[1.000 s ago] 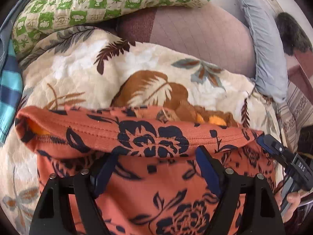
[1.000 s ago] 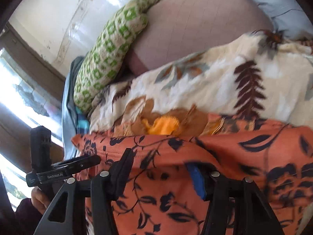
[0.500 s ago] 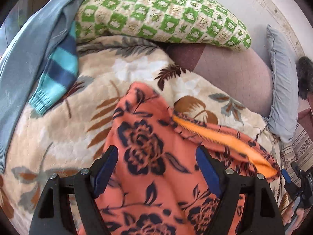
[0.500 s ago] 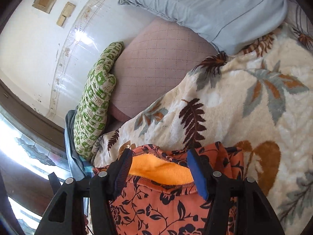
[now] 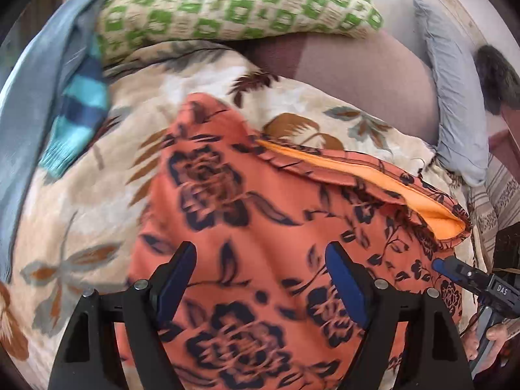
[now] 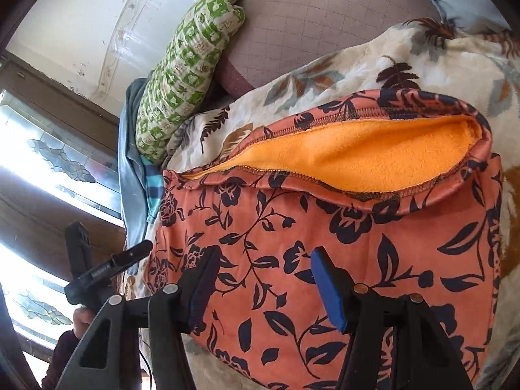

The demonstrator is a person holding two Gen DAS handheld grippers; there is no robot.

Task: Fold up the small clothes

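Observation:
An orange garment with a dark floral print [image 5: 247, 227] lies folded on a leaf-patterned blanket [image 5: 97, 201]. Its plain orange fleece lining [image 6: 357, 152] shows at the open hem on the far side. My left gripper [image 5: 260, 279] is open and empty, hovering over the garment's near part. My right gripper [image 6: 263, 279] is open and empty too, above the garment [image 6: 373, 253]. The right gripper also shows at the right edge of the left wrist view [image 5: 468, 276], and the left gripper at the left of the right wrist view [image 6: 107, 266].
A green checked pillow [image 5: 234, 6], a mauve cushion [image 5: 364, 74] and a grey-blue pillow [image 5: 455, 97] lie at the far side. A blue garment with a teal striped cuff [image 5: 78, 113] lies at the left. A window [image 6: 48, 162] is at the left of the right wrist view.
One second ago both grippers held the garment's raised edge. They carried it over, let go and pulled back, so the garment now lies folded on the blanket with both grippers open above it.

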